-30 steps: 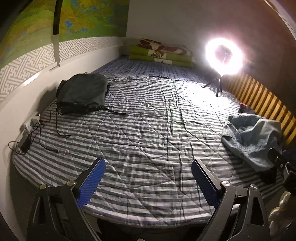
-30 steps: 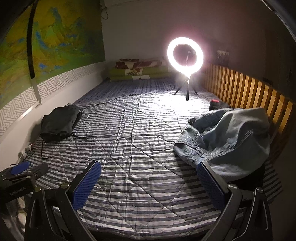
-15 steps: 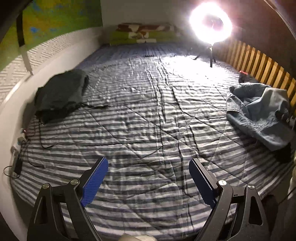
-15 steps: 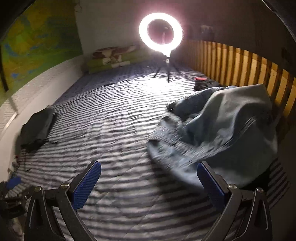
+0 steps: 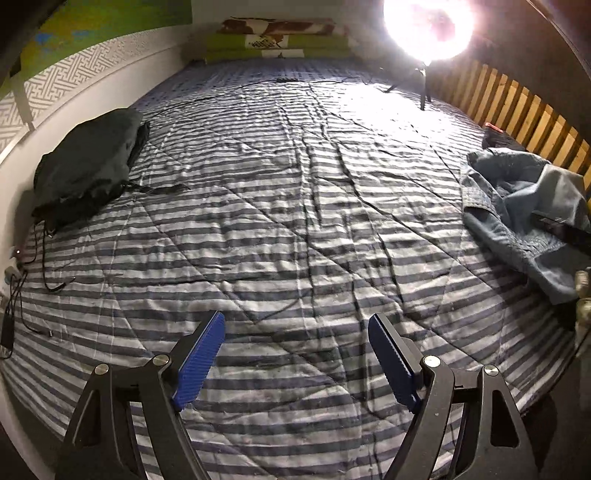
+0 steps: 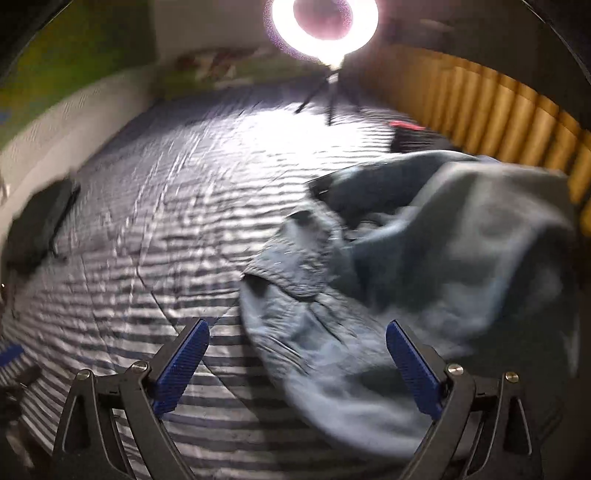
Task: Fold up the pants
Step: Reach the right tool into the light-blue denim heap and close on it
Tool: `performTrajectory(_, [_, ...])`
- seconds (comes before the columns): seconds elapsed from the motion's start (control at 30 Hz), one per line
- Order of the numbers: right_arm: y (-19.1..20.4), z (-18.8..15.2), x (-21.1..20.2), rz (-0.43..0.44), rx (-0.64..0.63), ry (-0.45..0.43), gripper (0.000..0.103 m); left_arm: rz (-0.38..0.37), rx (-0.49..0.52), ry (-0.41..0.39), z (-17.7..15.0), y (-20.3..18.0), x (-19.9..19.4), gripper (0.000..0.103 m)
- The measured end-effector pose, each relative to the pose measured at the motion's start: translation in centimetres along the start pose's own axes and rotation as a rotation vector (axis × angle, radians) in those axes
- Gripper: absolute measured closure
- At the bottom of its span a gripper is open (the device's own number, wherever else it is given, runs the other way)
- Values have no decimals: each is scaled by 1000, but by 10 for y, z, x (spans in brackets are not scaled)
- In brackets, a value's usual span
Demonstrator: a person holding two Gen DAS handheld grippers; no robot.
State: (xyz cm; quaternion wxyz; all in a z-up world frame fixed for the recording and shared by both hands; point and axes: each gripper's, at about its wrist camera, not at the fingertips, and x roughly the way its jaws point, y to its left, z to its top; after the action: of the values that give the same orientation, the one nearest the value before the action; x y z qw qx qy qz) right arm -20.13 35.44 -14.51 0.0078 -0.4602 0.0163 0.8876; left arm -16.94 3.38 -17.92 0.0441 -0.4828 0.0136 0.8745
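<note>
- So far nothing of the folding itself looks done: the pants (image 6: 388,266) lie in a crumpled blue denim heap on the striped bed (image 5: 288,229), on its right side next to the wooden slat rail (image 5: 532,122).
- No leg is laid straight and no clean fold line shows; cloth is bunched over itself, with one rumpled edge spilling toward the middle of the bed.
- Nearest the heap is the right hand-held gripper (image 6: 297,363), its blue pads spread wide with the near edge of the denim showing between them; its jaws have just been closing a little, yet no pad presses on cloth, so nothing is gripped.
- That view is smeared by motion, so whether the part under the gripper is waistband or hem I cannot say with confidence.
- Over bare bedding near the foot of the bed, the left hand-held gripper (image 5: 295,360) is empty, well apart from the pants; its jaws have also just been narrowing but stand clearly apart.
- Off to the left by the wall sits a dark bag (image 5: 88,166) with cables trailing from it, and a ring light (image 5: 428,26) stands at the far end; neither is in the way of the wide free stretch of bedding.
- Left to do, as I judge it: grasp the heap, pull it onto the open middle, spread and flatten it, lay the legs together, then fold it down. That is practically the whole task.
</note>
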Motion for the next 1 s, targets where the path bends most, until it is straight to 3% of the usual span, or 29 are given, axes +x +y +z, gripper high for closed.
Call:
performTrajectory(0.1, [25,5,26,6,-89,53,8,13,-18,-3,1,11,-3,20])
performTrajectory(0.2, [36,8,54,-74,-149,102,8,23,-33,-7,-1,23,-8,20])
performTrajectory(0.4, [14,2,81,-150,-169,191,8,42,-83,-23,-6,46,-14,21])
performTrajectory(0.47, [2,0,84,-149,-158,206,20,44,-84,-29,-7,48,-18,26])
performTrajectory(0.53, [-10,-1,85,-126,-129,232,63,42,-73,-35,-7,48,-21,30])
performTrajectory(0.6, [-23,1,81,-68,-71,248,89,42,-59,-46,-9,47,-26,33])
performTrajectory(0.83, [-33,33,15,-4,2,100,91,52,-73,-75,-11,58,-43,42])
performTrajectory(1.0, [-28,83,-57,28,17,-58,91,71,-103,-107,-11,79,-57,44])
